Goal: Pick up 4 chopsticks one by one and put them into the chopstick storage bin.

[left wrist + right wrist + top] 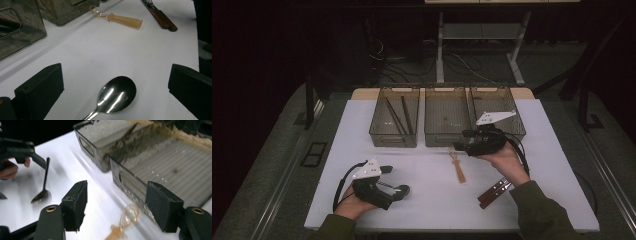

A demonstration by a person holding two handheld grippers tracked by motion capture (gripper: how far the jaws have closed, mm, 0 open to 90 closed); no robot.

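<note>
A metal spoon (117, 93) lies on the white table (432, 200), its bowl between the wide-apart jaws of my left gripper (116, 68), which is open and low over the table's front left (396, 179). The same spoon (40, 196) shows in the right gripper view. My right gripper (117, 185) is open, hovering just in front of the middle bin (447, 117). A clear plastic spoon (128, 216) with an amber handle (458, 170) lies under and between its jaws, untouched.
Three smoky plastic bins stand in a row at the back: the left bin (394, 135) holds dark chopsticks (399, 116), the right bin (507, 107) sits behind my right gripper. Wooden-handled cutlery (494, 192) lies at the front right.
</note>
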